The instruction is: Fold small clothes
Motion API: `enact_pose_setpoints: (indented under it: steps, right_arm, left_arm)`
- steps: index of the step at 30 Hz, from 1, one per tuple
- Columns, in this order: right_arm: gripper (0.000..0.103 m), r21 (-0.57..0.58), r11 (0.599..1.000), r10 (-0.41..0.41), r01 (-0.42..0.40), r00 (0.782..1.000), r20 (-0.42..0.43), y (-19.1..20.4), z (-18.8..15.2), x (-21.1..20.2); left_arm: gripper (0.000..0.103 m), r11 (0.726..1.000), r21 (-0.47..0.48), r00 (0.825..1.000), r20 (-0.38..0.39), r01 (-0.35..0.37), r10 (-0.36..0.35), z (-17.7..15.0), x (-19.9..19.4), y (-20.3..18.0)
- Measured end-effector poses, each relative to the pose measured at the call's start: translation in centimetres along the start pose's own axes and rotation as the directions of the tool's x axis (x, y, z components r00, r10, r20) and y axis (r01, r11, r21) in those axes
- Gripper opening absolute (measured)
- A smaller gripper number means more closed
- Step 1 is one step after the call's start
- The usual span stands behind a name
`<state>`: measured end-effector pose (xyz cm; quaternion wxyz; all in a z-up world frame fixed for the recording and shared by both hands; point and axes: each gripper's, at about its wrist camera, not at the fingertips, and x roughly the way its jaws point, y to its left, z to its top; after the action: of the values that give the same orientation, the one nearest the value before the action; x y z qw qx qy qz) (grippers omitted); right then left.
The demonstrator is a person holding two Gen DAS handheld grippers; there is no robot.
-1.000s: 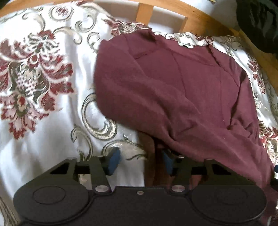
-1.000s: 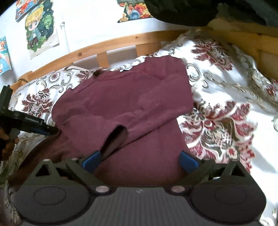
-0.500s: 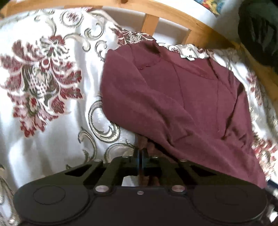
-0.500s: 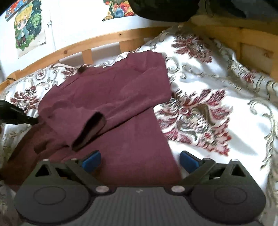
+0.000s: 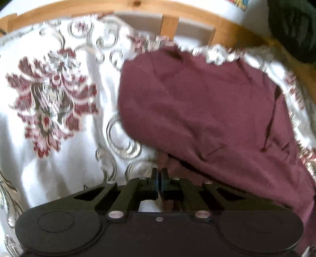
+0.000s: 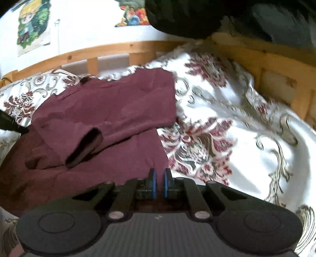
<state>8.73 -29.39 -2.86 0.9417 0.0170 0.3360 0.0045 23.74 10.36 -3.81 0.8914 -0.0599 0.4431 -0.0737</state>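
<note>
Floral bedspread (image 6: 246, 110) covers the bed inside a wooden rail, and the maroon top (image 6: 110, 110) lies on it with a sleeve folded across. Both grippers have just closed on its near hem: the left gripper (image 5: 158, 178) pinched tight, the right gripper (image 6: 159, 179) nipping the corner. I'd judge the bottom fold comes next.

the maroon garment (image 6: 110, 110) is soft matt knit cloth. the bedspread (image 6: 246, 122) under it is smooth, slightly shiny fabric with a woven floral pattern. the bed rail (image 5: 118, 8) is pale varnished wood. the right gripper (image 6: 159, 183) is matt black plastic with silver metal pins.
</note>
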Motion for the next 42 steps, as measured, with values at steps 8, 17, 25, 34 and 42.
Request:
enact_pose_setpoints:
  steps: [8, 17, 25, 34, 42]
  right_arm:
    - [0.014, 0.016, 0.998, 0.067, -0.067, 0.997, -0.025, -0.8, -0.6, 0.7]
    - [0.069, -0.174, 0.981, 0.077, -0.080, 0.997, -0.025, -1.0, -0.8, -2.8]
    - [0.095, -0.377, 0.918, 0.091, -0.120, 0.991, -0.093, 0.3, -1.0, -4.9]
    - [0.102, -0.627, 0.779, -0.101, 0.030, 0.992, -0.077, 4.2, -3.1, -2.7]
    - [0.102, -0.670, 0.739, -0.108, 0.069, 0.994, -0.017, 6.0, -3.2, -1.4]
  left_arm:
    - [0.016, 1.000, -0.005, 0.999, -0.045, 0.004, -0.005, -0.1, 0.2, 0.1]
    - [0.073, 0.994, 0.100, 0.999, -0.010, -0.038, 0.039, -1.7, -4.7, -2.2]
    - [0.097, 0.965, 0.263, 1.000, -0.003, -0.020, 0.022, -5.3, -8.3, -5.4]
    - [0.102, 0.929, 0.365, 0.998, -0.006, 0.065, -0.068, -7.0, -9.6, -8.0]
    - [0.102, 0.871, 0.463, 0.986, -0.061, 0.166, -0.155, -8.5, -9.5, -10.2]
